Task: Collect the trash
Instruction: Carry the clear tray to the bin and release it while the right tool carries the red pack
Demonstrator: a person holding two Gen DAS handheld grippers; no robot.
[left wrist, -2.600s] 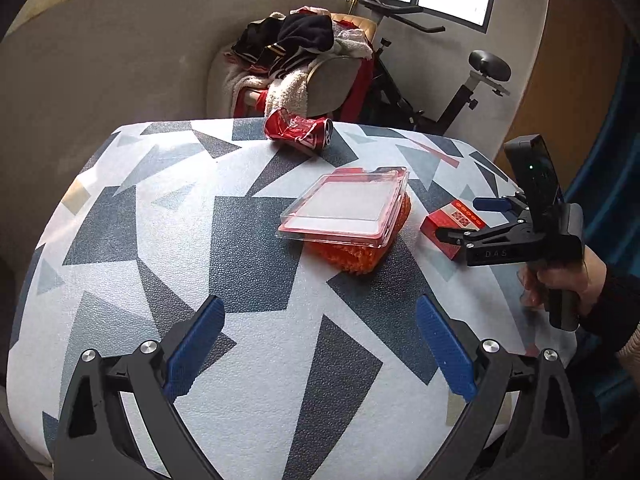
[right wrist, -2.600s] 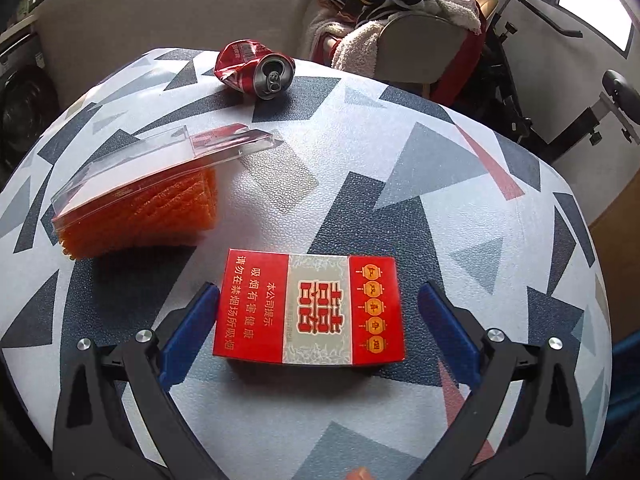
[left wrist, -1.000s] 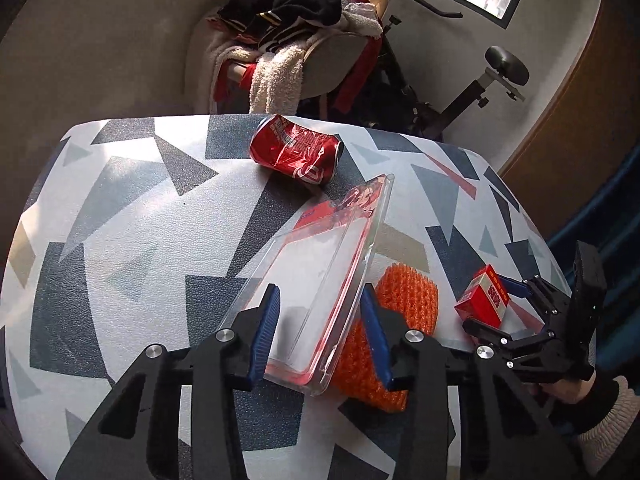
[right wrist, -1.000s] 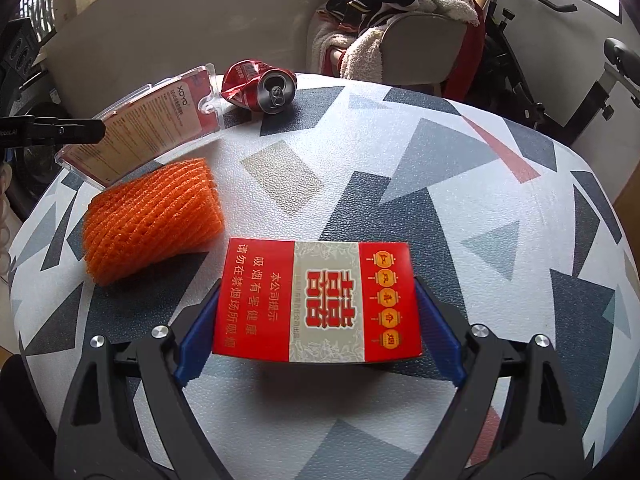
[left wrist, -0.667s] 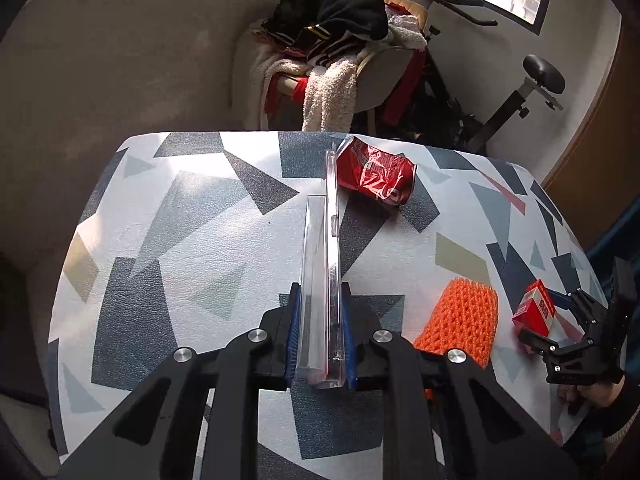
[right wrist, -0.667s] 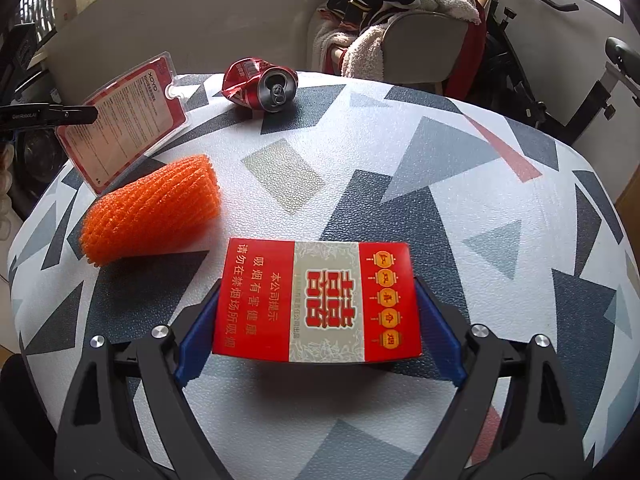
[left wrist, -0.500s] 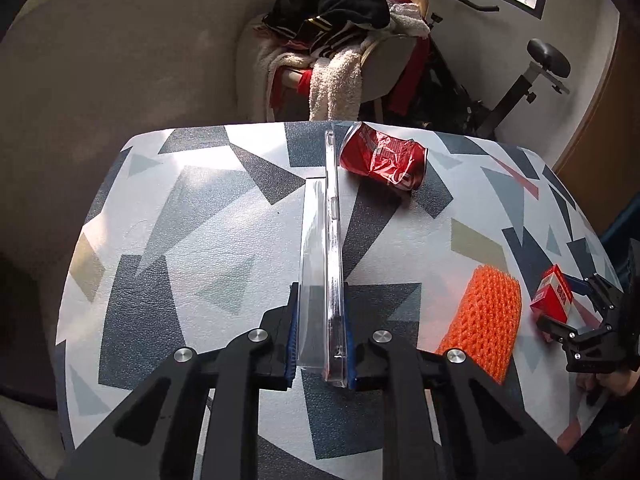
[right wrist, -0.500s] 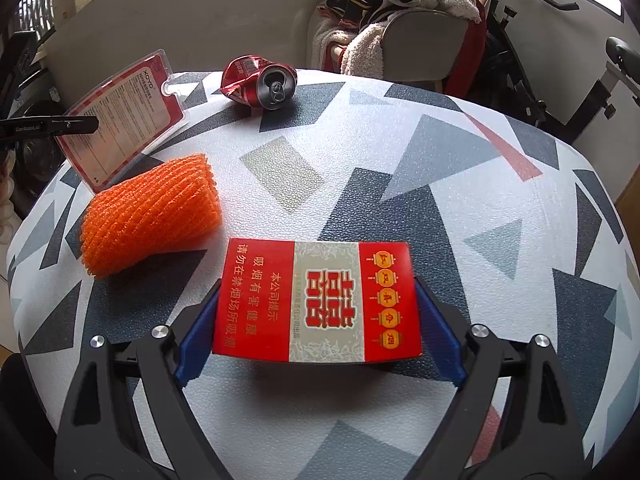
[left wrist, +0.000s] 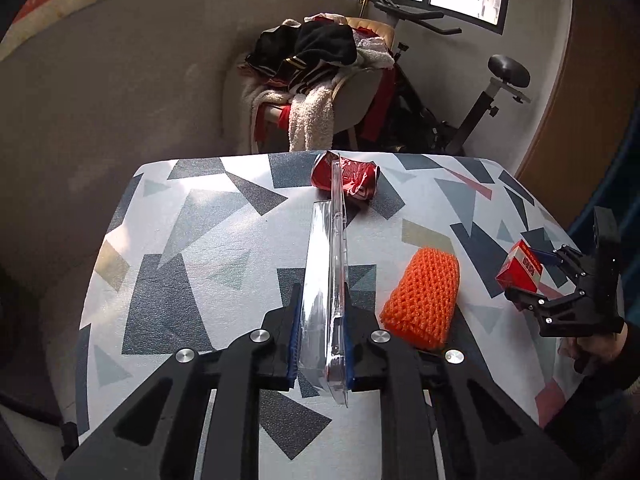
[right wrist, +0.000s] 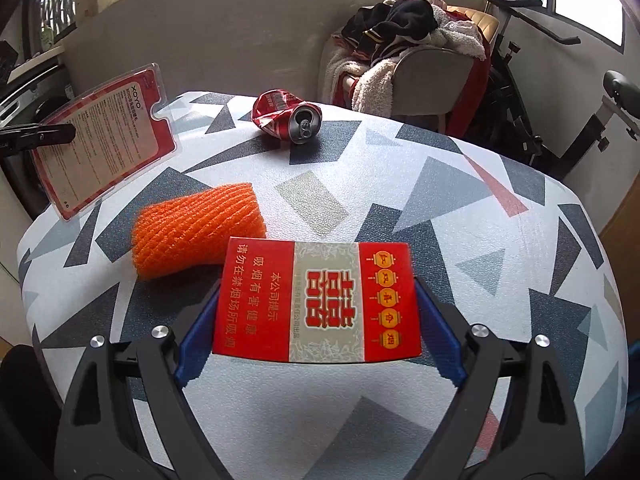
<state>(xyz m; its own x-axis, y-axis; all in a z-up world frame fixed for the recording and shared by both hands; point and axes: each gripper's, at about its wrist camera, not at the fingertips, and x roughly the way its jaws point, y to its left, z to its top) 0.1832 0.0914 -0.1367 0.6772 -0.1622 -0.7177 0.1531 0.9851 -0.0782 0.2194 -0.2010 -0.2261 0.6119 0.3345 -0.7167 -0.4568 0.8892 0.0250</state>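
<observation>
My left gripper (left wrist: 322, 344) is shut on a clear plastic blister pack (left wrist: 326, 276), held edge-on above the table; in the right wrist view the pack (right wrist: 102, 140) shows its red printed card at far left. My right gripper (right wrist: 318, 340) is shut on a red cigarette box (right wrist: 318, 300), held above the table; the box also shows in the left wrist view (left wrist: 520, 266). An orange foam net sleeve (right wrist: 196, 228) lies on the table between the grippers (left wrist: 422, 296). A crushed red soda can (right wrist: 286, 118) lies near the far edge (left wrist: 356, 180).
The table (left wrist: 200, 240) has a white cover with grey triangles. Behind it stands a chair piled with clothes (left wrist: 316, 76) and an exercise bike (left wrist: 480, 100). A grey wall runs behind the table's left side.
The left gripper closed on the blister pack, lifted it off the net sleeve and turned it on edge, drawing back left. The right gripper closed on the cigarette box and raised it.
</observation>
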